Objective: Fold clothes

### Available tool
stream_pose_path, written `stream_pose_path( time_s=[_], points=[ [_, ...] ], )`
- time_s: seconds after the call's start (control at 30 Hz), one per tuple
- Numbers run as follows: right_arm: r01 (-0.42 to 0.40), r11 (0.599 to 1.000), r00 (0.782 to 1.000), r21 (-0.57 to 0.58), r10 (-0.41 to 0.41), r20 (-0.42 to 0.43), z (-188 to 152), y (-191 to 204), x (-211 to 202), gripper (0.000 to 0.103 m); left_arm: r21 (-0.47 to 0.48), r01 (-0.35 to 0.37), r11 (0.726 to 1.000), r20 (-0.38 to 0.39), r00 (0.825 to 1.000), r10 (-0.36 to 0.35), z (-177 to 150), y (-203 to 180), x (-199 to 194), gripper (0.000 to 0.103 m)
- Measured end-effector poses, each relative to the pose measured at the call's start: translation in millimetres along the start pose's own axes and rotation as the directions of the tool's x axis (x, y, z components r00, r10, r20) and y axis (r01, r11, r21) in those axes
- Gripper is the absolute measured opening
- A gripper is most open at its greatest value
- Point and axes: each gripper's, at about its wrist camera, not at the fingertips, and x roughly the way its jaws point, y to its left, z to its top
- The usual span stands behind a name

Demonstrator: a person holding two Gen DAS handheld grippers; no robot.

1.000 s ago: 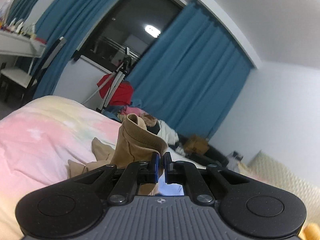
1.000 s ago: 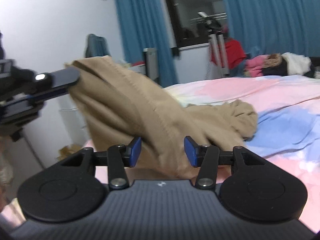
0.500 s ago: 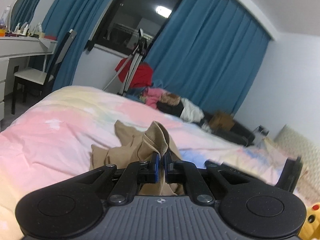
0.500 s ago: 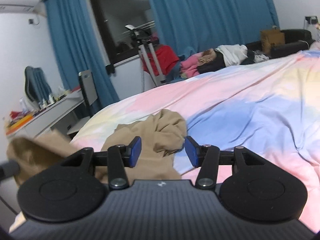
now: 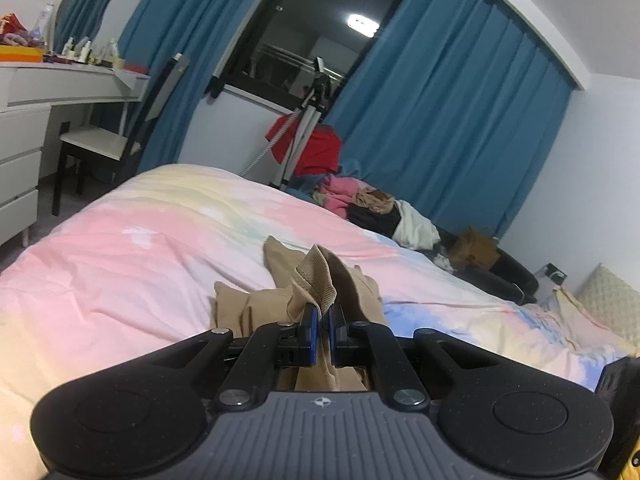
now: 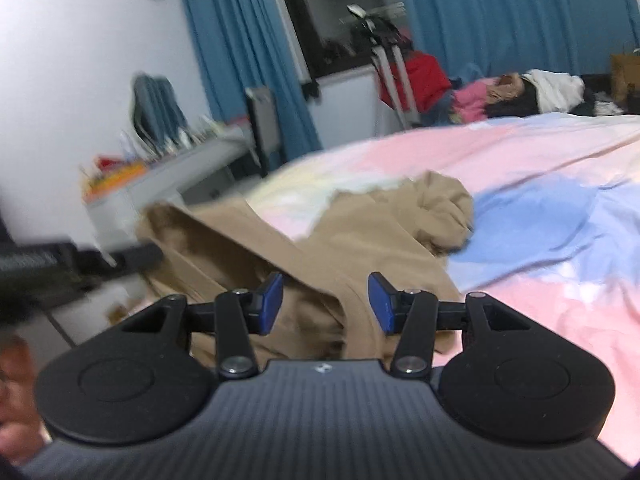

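A tan garment (image 5: 320, 280) is pinched at its ribbed hem between the nearly closed pads of the left claw (image 5: 324, 326), the rest crumpled on the pastel bed (image 5: 140, 248). The right claw (image 6: 325, 300) is held wide apart just above the same tan garment (image 6: 360, 232), gripping nothing; that view is blurred
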Motion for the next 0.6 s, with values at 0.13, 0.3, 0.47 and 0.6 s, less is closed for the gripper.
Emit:
stream_pose_path(
  time_s=[0.13,0.3,0.47,0.6],
  points=[
    [0.102,0.994,0.993,0.036,-0.100,-0.056,-3.9,-11.2,15.7,0.051,-0.035,-0.042,0.998,0.088,0.995,0.045,1.5,1.1,-11.7,0.006],
    [0.113,0.988,0.989,0.109,-0.102,-0.106,-5.2,-28.3,23.0,0.051,-0.053,-0.060,0.997,0.152,0.986,0.067,4.6,1.1,-20.4,0.006],
    [0.154,0.982,0.984,0.113,-0.142,-0.108,-6.6,-32.6,23.8,0.051,-0.049,-0.060,0.997,0.165,0.984,0.067,4.4,-2.3,-21.9,0.006],
    [0.212,0.964,0.977,0.159,-0.210,-0.029,0.0,-42.1,11.0,0.051,-0.030,-0.066,0.997,0.156,0.985,0.070,3.2,-4.3,-19.9,0.006]
  ],
)
